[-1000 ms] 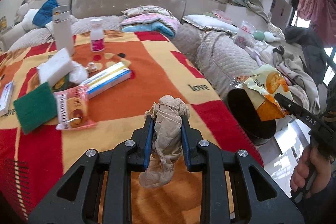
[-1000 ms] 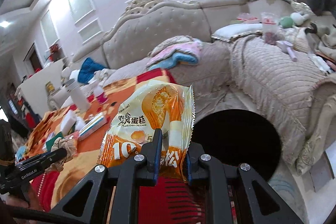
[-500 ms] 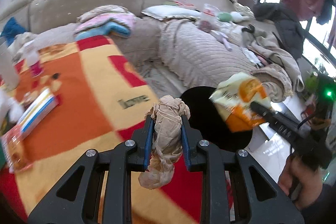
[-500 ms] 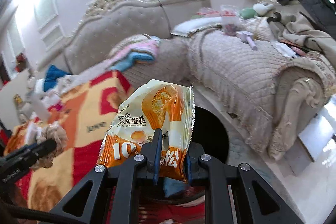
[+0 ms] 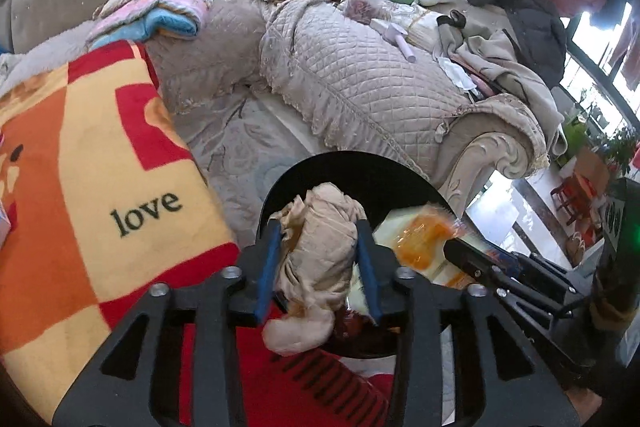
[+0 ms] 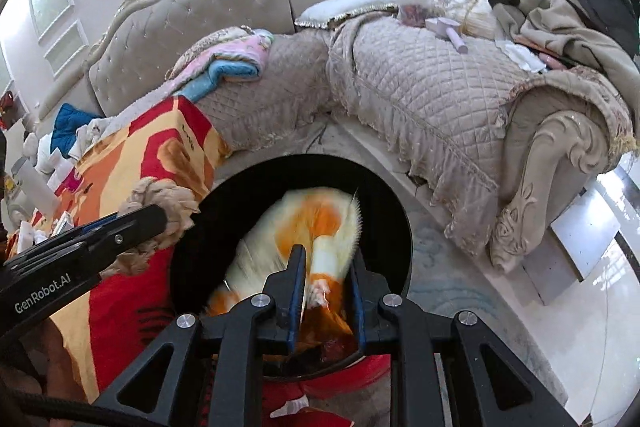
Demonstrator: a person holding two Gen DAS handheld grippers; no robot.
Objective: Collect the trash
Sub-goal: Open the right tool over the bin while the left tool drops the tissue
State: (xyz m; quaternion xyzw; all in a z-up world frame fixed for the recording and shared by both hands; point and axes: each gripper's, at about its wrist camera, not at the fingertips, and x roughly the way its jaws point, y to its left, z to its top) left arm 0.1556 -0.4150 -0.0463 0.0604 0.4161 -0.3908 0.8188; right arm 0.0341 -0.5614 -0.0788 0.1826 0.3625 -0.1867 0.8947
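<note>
Right wrist | both claws just opening over black bin (image 6: 188, 227) (sofa (image 6: 420, 99) behind) | wrapper (image 6: 296, 227) blurred

The left gripper (image 5: 318, 259) is matt black plastic with blue pads and bright metal screws, and the wad (image 5: 320, 247) between its jaws looks like thin, crumpled beige cloth. The snack wrapper (image 6: 304, 239) is glossy yellow-orange film with a serrated edge, over a smooth black bin (image 6: 384, 195). The blanket (image 5: 100, 167) is soft fleece; the sofa cover (image 5: 360, 75) is quilted, faintly shiny fabric.
</note>
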